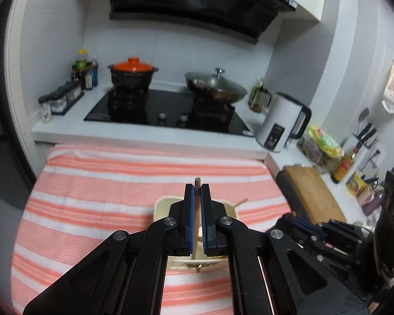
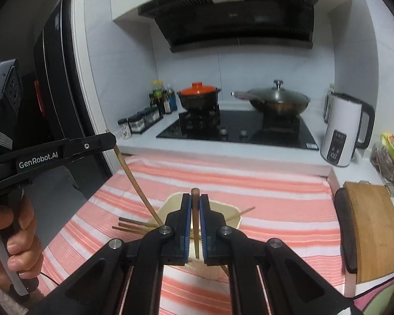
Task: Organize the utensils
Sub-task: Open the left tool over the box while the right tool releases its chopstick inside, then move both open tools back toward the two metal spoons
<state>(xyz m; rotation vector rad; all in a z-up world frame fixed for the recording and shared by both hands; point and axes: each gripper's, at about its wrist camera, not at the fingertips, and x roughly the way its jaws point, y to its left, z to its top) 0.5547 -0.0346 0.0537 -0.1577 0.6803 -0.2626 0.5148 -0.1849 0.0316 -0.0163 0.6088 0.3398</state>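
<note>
A cream rectangular utensil holder (image 2: pixel 231 214) stands on the pink striped cloth (image 2: pixel 275 183), with several wooden chopsticks (image 2: pixel 134 226) poking out of it. My right gripper (image 2: pixel 195 199) is shut on a dark wooden chopstick (image 2: pixel 195 210) held upright over the holder. My left gripper (image 1: pixel 197 187) is shut on a chopstick (image 1: pixel 197 182) above the same holder (image 1: pixel 162 204). In the right wrist view the left gripper (image 2: pixel 110 137) shows at the left, holding a long light chopstick (image 2: pixel 136 183) that slants down into the holder.
Behind the cloth is a black stove (image 1: pixel 165 110) with an orange-lidded pot (image 1: pixel 132 74) and a lidded wok (image 1: pixel 215 85). Spice jars (image 1: pixel 60 99) stand left, a white kettle (image 1: pixel 281 122) right. A wooden cutting board (image 2: pixel 373 228) lies at the right.
</note>
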